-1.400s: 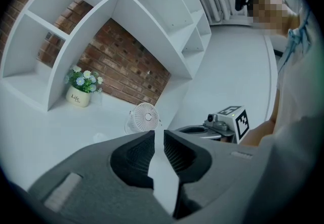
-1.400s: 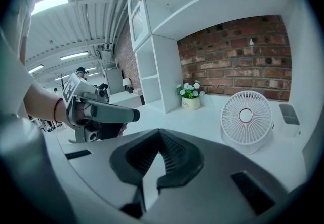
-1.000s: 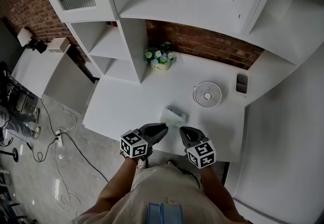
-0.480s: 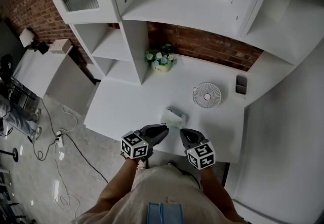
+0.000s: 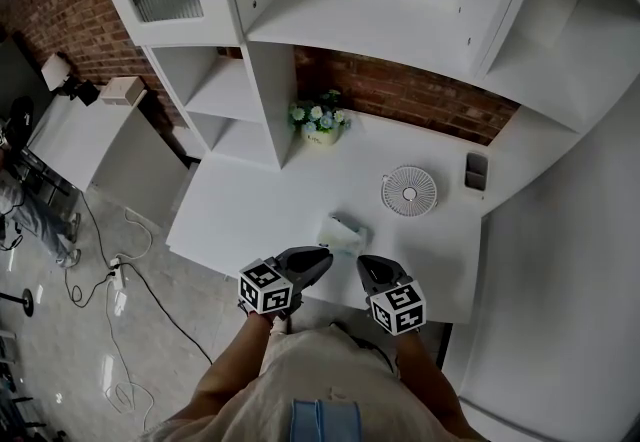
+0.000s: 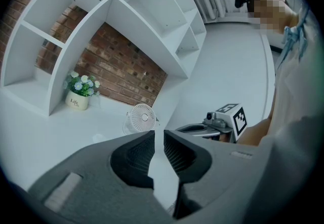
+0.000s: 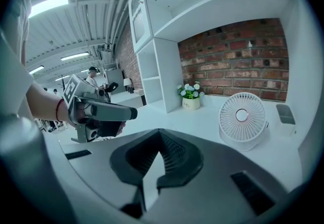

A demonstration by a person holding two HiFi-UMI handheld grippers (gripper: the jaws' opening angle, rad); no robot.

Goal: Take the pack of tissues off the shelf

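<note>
The pack of tissues (image 5: pixel 343 233) lies on the white desk (image 5: pixel 250 200), just beyond both grippers and off the shelves. My left gripper (image 5: pixel 325 256) sits near the desk's front edge, its tip just left of the pack, jaws drawn together with only a thin slit and nothing in them (image 6: pixel 159 134). My right gripper (image 5: pixel 364 264) is beside it, slightly right of the pack, shut and empty (image 7: pixel 160 133). Neither touches the pack. In both gripper views the pack is hidden under the gripper bodies.
A small white fan (image 5: pixel 409 192) stands on the desk to the right, a flower pot (image 5: pixel 318 120) at the back by the white shelf unit (image 5: pixel 260 50), a dark small container (image 5: pixel 477 170) at the far right. Cables lie on the floor (image 5: pixel 120 270) to the left.
</note>
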